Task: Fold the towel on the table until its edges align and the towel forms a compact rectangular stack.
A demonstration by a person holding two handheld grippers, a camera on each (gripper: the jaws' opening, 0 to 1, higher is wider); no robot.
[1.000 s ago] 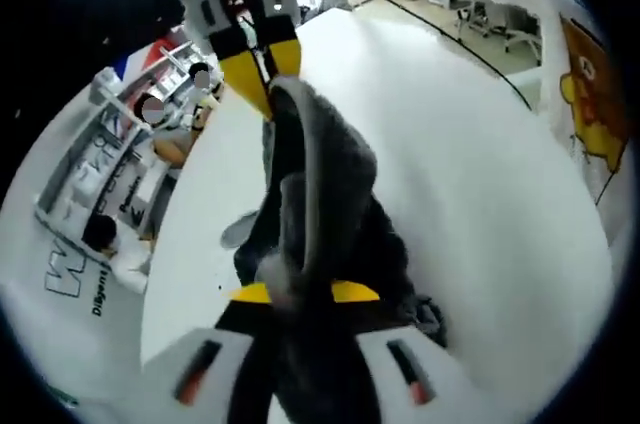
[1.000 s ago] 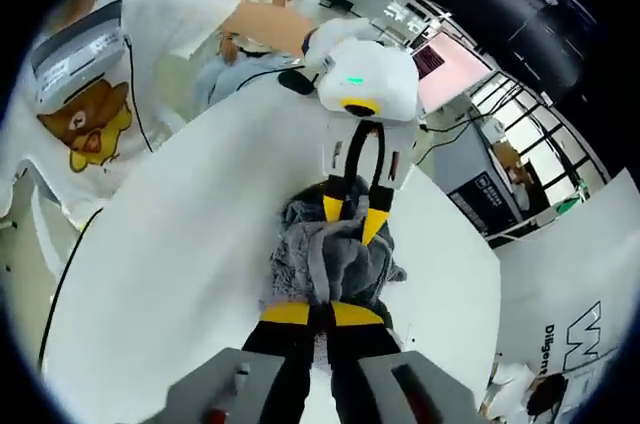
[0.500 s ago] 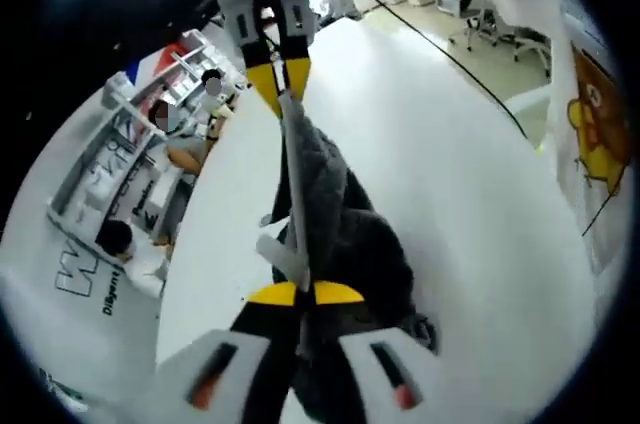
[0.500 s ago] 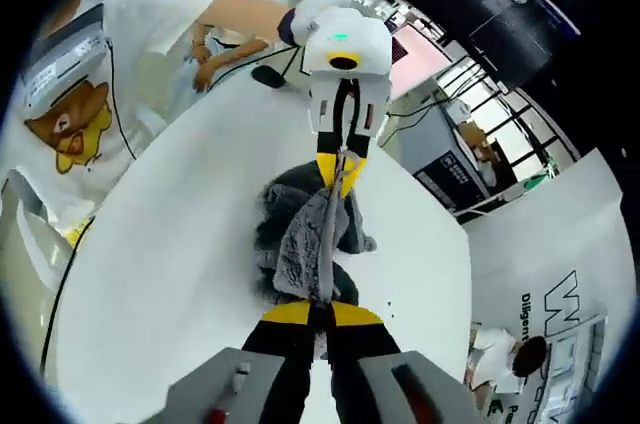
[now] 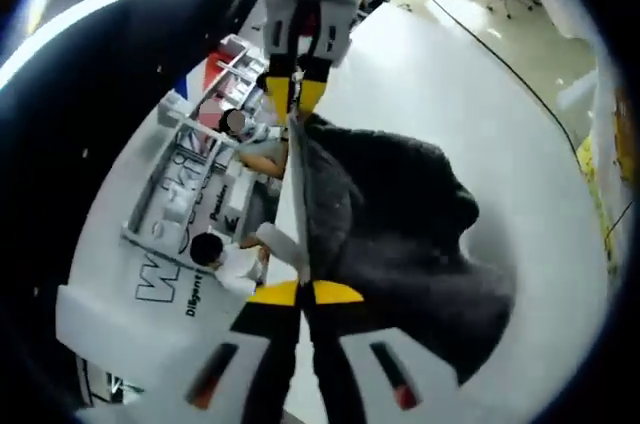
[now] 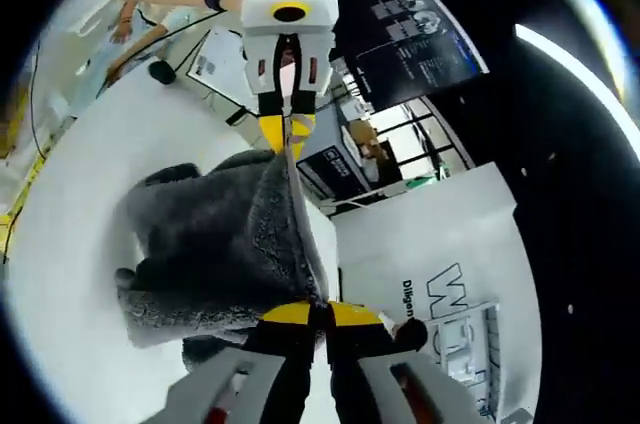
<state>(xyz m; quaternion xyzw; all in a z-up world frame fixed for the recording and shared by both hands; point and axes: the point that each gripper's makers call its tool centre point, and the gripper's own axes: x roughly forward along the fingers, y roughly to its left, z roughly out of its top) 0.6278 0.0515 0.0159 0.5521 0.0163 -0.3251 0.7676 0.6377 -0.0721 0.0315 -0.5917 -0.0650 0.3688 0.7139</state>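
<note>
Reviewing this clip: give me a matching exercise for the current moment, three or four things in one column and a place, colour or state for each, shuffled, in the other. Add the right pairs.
Things:
1. towel
2. left gripper
3. right gripper
4. table

States:
A. white, lying beneath the hanging cloth
B. dark grey, stretched taut along one edge between the two grippers
C. shut on one end of the towel's edge, at the bottom of the left gripper view
D. shut on one end of the towel's edge, at the bottom of the right gripper view

Pairs: 1-B, 2-C, 3-D, 4-A
</note>
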